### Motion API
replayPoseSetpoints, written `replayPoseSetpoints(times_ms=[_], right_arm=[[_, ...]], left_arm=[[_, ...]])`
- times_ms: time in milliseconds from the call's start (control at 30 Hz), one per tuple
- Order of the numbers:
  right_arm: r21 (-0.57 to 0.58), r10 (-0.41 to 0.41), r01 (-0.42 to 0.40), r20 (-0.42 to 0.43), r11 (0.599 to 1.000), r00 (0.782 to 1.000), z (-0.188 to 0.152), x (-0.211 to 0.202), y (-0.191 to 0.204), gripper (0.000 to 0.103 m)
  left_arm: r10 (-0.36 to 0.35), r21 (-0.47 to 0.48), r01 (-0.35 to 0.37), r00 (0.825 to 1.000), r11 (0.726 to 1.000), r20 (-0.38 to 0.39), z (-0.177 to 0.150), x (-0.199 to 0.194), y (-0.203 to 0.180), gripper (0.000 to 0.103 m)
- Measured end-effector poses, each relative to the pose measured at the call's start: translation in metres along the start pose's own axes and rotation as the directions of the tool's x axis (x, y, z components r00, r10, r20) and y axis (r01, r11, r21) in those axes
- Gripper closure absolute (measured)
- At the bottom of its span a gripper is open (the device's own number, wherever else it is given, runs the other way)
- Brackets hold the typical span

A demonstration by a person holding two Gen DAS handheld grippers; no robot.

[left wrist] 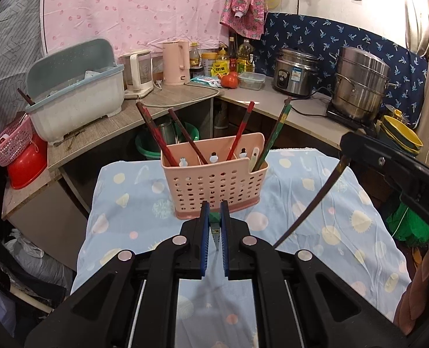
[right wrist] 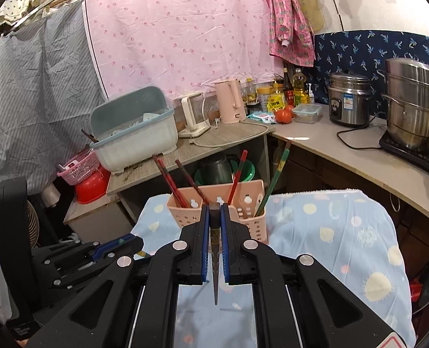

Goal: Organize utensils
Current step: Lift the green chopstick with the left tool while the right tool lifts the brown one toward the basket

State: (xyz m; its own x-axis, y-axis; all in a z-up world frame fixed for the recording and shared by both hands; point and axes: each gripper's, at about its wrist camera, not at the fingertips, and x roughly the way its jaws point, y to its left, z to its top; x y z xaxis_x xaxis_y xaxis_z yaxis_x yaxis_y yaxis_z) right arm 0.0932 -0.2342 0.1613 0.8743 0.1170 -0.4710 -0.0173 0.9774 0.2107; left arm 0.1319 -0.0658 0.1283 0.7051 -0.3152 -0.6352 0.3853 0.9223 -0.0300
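A pink perforated utensil holder (left wrist: 214,179) stands on a table with a blue patterned cloth (left wrist: 316,211); it also shows in the right wrist view (right wrist: 249,211). Several red and green chopsticks (left wrist: 240,133) lean in its compartments. My left gripper (left wrist: 215,211) is shut on a green-ended chopstick (left wrist: 215,233), just in front of the holder. My right gripper (right wrist: 215,211) is shut on a dark brown chopstick (right wrist: 215,249), held above the cloth near the holder. That gripper and its dark chopstick (left wrist: 310,203) show at the right of the left wrist view.
A grey-green dish rack (left wrist: 75,87), two kettles (left wrist: 176,61), bottles, a rice cooker (left wrist: 295,71) and a steel steamer pot (left wrist: 359,84) stand on the L-shaped counter behind. Pink basket and red basin (left wrist: 25,156) sit at the left. Yellow bowls (left wrist: 400,133) lie at the right.
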Motion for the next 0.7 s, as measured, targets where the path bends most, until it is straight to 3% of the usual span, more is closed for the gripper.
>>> replayPoseSetpoints(times_ms=[400, 700], right_arm=[[0.022, 0.004, -0.006, 0.099, 1.000, 0.995, 0.061, 0.017, -0.011, 0.096], [0.028, -0.003, -0.001, 0.167, 1.000, 0.986, 0.101, 0.035, -0.010, 0.096]], left_arm=[[-0.007, -0.028, 0.009, 0.998, 1.000, 0.056, 0.049, 0.006, 0.025, 0.096], [0.010, -0.040, -0.003, 0.984, 0.999, 0.178, 0.108, -0.008, 0.033, 0.096]])
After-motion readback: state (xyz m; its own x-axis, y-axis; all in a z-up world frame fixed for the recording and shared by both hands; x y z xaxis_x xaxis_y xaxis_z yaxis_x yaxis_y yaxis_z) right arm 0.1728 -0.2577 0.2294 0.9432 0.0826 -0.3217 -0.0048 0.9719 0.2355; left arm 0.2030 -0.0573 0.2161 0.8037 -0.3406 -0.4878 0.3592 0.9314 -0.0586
